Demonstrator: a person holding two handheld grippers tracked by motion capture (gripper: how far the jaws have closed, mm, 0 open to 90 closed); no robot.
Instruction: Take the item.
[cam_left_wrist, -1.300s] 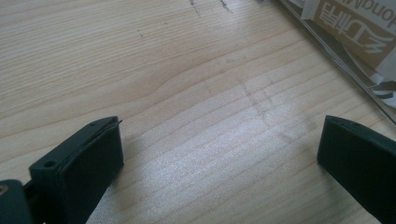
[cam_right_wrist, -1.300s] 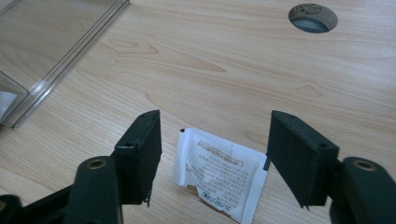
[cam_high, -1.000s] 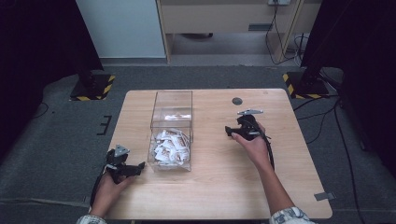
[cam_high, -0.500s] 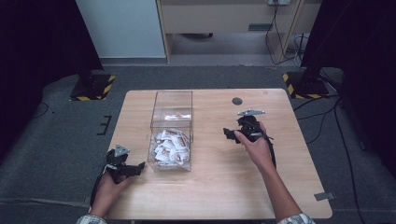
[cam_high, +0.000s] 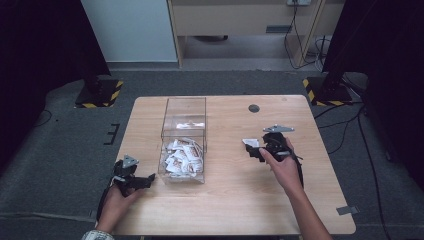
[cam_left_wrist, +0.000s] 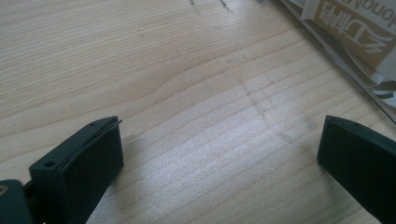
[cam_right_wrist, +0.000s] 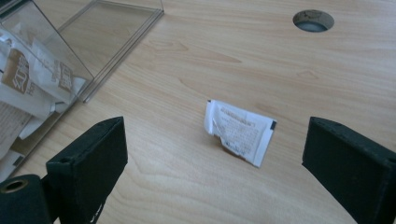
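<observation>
A clear plastic box (cam_high: 184, 107) stands left of the table's middle, its near half holding several white and brown sachets (cam_high: 182, 156). One white sachet (cam_high: 250, 142) (cam_right_wrist: 239, 130) lies flat on the wood to the box's right. My right gripper (cam_high: 253, 151) (cam_right_wrist: 219, 161) sits just behind that sachet; its jaws have just been opening and stand wide apart, with nothing between them. My left gripper (cam_high: 148, 179) (cam_left_wrist: 219, 149) rests near the box's front left corner, open over bare wood. The box's edge (cam_left_wrist: 336, 60) and a sachet (cam_left_wrist: 357, 25) show at the upper right of the left gripper view.
A round cable hole (cam_high: 254, 108) (cam_right_wrist: 313, 20) sits in the tabletop behind the right gripper. The box's far half (cam_right_wrist: 112, 28) holds nothing. Dark floor surrounds the wooden table (cam_high: 225, 200), with stands with striped bases at the back corners.
My right gripper has drawn back a little to the right, and the white sachet now lies uncovered on the wood in front of it. The left hand has stayed put.
</observation>
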